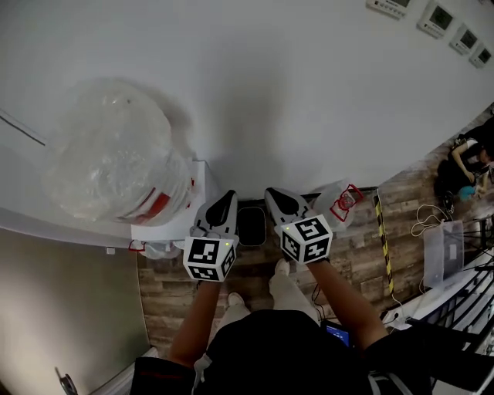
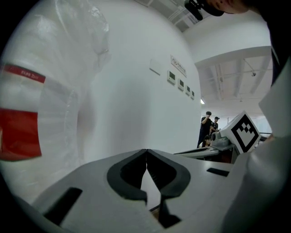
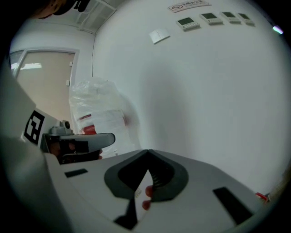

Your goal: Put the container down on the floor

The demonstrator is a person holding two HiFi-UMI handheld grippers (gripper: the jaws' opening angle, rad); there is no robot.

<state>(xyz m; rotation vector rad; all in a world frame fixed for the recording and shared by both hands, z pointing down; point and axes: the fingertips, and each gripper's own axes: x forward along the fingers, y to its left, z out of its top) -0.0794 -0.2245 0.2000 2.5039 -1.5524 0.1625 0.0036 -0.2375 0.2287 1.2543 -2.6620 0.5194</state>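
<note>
Both grippers hang out in front of the person, pointed at the foot of the white wall (image 1: 309,92). The left gripper (image 1: 226,194) is clenched: its own view shows the dark jaw pads meeting at the tips with nothing caught between them. The right gripper (image 1: 274,193) is clenched too, tips pressed together. A sliver of white with red marks shows through the gap beneath them, and it cannot be told what that is.

Between the two grippers in the head view sits the black container (image 1: 251,225). It looks to be down on the wood-plank floor (image 1: 355,262) right against the wall, and neither set of jaws is on it.

Off to the left a big plastic-wrapped bundle (image 1: 116,154) with a red label bulges out from the wall, close beside the left gripper. To the right, a clear bag with red print (image 1: 340,202) lies just beside the right gripper. The person's light shoes (image 1: 282,270) stand just behind the container. High on the wall is a row of small control panels (image 1: 440,17).
</note>
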